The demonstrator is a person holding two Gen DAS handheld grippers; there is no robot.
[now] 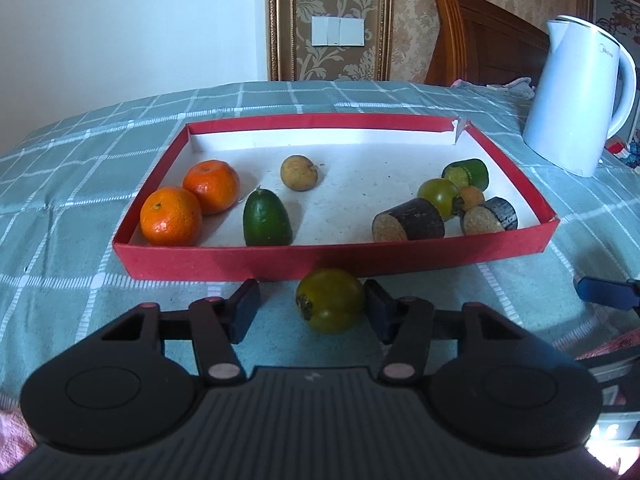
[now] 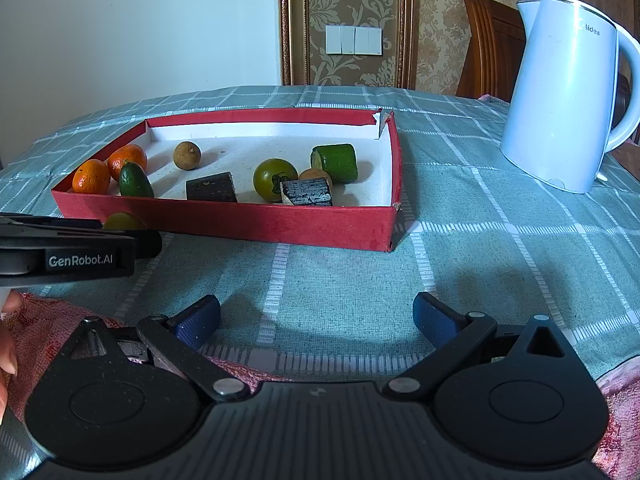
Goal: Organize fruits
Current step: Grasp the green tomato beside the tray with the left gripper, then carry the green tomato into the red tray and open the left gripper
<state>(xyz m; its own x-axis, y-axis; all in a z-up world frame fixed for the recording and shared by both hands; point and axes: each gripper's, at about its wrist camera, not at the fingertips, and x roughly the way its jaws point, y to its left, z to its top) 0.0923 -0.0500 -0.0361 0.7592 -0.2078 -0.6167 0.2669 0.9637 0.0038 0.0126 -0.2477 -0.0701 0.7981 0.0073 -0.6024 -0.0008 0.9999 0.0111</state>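
Observation:
A yellow-green tomato [image 1: 330,306] lies on the tablecloth just in front of the red tray [image 1: 332,258]. My left gripper [image 1: 312,308] is open around it; the right finger touches it and the left finger stands apart. The tray holds two oranges [image 1: 171,216], a green avocado-shaped fruit [image 1: 267,220], a brown longan [image 1: 299,173], another green tomato [image 1: 438,196] and sugarcane pieces [image 1: 408,222]. My right gripper [image 2: 316,320] is open and empty over bare cloth. The red tray [image 2: 248,222] and the half-hidden tomato [image 2: 124,221] also show in the right wrist view.
A white electric kettle [image 2: 568,92] stands at the right of the table, also in the left wrist view [image 1: 580,96]. A wooden chair [image 1: 484,36] stands behind the table. A pink cloth [image 2: 44,320] lies at the near edge. The left gripper's body [image 2: 68,252] crosses the right view's left side.

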